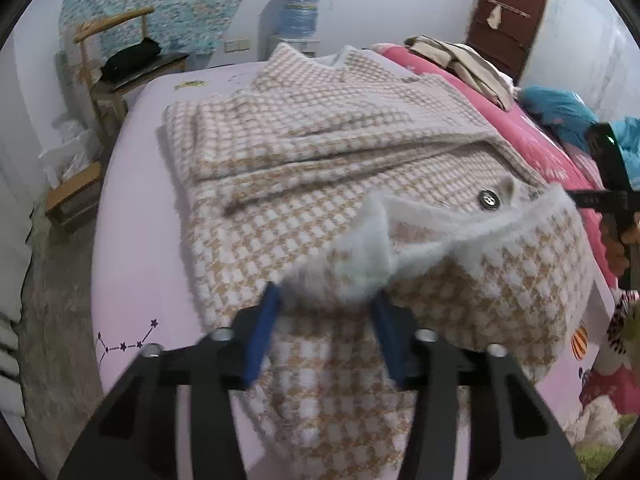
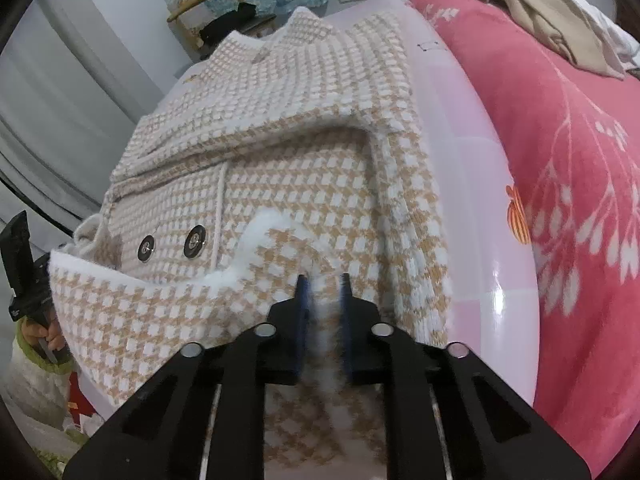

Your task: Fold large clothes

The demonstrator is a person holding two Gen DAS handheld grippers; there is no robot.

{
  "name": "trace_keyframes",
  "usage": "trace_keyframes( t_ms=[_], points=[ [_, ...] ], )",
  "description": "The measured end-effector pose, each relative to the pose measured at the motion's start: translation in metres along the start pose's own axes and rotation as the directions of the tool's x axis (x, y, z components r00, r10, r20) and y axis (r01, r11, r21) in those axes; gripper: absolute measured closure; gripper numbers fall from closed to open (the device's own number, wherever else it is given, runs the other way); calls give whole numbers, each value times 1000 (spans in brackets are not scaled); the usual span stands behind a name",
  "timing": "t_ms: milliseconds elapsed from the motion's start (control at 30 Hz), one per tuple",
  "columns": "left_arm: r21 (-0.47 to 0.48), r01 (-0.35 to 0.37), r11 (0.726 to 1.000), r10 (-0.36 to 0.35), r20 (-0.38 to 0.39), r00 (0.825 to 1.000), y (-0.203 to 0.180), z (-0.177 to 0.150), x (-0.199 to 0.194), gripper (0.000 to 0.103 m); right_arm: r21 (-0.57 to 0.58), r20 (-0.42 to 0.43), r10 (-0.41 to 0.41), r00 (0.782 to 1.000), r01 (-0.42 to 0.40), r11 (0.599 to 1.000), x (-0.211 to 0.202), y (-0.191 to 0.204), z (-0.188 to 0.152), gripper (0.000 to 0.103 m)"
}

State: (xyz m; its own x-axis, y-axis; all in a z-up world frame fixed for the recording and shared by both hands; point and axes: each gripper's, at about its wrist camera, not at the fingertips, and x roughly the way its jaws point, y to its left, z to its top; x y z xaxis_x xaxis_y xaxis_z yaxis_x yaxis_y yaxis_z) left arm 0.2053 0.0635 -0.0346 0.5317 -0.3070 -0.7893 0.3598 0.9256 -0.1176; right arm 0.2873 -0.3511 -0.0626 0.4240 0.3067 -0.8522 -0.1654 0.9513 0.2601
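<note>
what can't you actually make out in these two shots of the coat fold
- Near hem of the coat: cut off by the bottom edge and covered by the left gripper in the left wrist view.
- Fabric between the right gripper fingers: blurred in the right wrist view.
- Bed under the coat: hidden.
- Water bottle label: too small, left wrist view.

My left gripper (image 1: 326,300) and right gripper (image 2: 323,280) each pinch the near hem of the coat (image 1: 320,152), which lies on the bed (image 1: 132,208). A blanket (image 2: 560,160) lies to its right, clothes (image 2: 540,4) piled on its far end, and a chair (image 1: 116,64) stands beyond the bed's far left corner.
</note>
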Motion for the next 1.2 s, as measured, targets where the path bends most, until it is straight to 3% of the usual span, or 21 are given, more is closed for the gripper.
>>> trace_keyframes(
  t_ms=[67, 100, 267, 400, 533, 800, 933, 1000, 1100, 1167, 1200],
  points=[
    [-33, 3, 999, -2, 22, 1000, 4, 0, -4, 87, -3, 33, -22, 999, 22, 1000, -7, 4, -2, 94],
    [-41, -2, 999, 4, 33, 999, 4, -1, -8, 91, -3, 57, -32, 998, 32, 999, -13, 5, -2, 95],
    [-94, -59, 994, 69, 107, 992, 9, 6, -40, 93, 36, 210, -70, 975, 64, 997, -55, 6, 0, 96],
    [-167, -48, 985, 64, 93, 994, 27, 10, -40, 94, 81, 295, -81, 952, 59, 995, -73, -4, 5, 96],
    [-232, -43, 972, 55, 42, 998, 38, 12, -20, 94, 103, 279, -110, 954, 85, 991, -52, -6, 11, 96],
    [-265, -48, 963, 71, 75, 995, 42, 30, -22, 95, 121, 323, -99, 941, 62, 991, -54, -10, 27, 96],
    [-275, -75, 958, 74, -15, 997, 48, 27, 10, 94, 121, 253, -138, 958, 110, 987, -25, -16, 29, 94],
    [-288, -70, 955, 62, -34, 997, 52, 22, 20, 89, 127, 203, -165, 965, 141, 982, -9, -22, 26, 94],
    [-301, -55, 952, 56, -6, 998, 51, 18, 16, 83, 144, 191, -181, 965, 155, 977, -8, -26, 23, 89],
    [-305, -60, 951, 63, 1, 998, 51, 19, 9, 76, 155, 184, -209, 960, 182, 971, -13, -26, 21, 74],
    [-305, -68, 950, 74, 8, 997, 51, 19, 2, 73, 158, 188, -218, 958, 190, 969, -17, -26, 20, 73]
  ],
)
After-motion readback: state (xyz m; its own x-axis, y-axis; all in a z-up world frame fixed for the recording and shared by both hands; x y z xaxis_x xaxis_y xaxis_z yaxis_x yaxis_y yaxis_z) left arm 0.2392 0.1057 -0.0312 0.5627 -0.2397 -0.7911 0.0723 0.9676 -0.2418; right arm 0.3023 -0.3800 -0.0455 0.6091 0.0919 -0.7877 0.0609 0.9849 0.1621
